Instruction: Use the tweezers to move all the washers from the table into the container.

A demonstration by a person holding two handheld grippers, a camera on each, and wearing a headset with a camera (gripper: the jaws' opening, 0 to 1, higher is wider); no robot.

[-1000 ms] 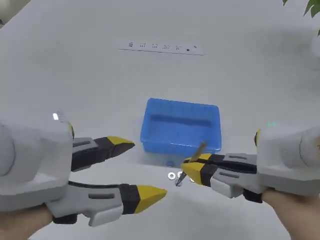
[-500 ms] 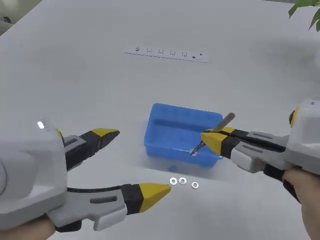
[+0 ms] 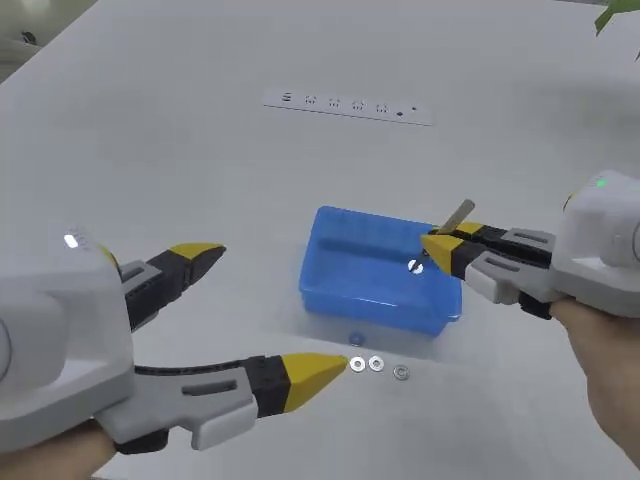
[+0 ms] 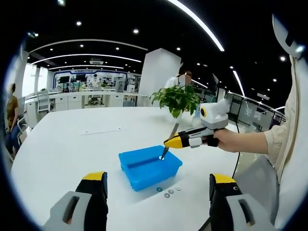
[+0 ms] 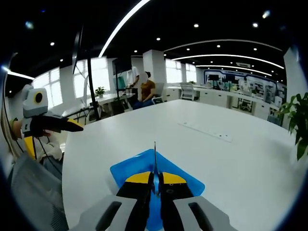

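the right gripper (image 3: 432, 243), clenched on the tweezers (image 3: 458, 214), held a washer (image 3: 415, 266) over the container (image 3: 380, 300) for dropping (three washers (image 3: 376, 364) lay just beside it); the left gripper (image 3: 280, 308) gaped idle.

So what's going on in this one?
A person is working with two handheld grippers. The right gripper is shut on the tweezers, whose tip holds what looks like a washer over the blue container. Three washers lie on the table just in front of the container. The left gripper hangs open nearby, holding nothing.
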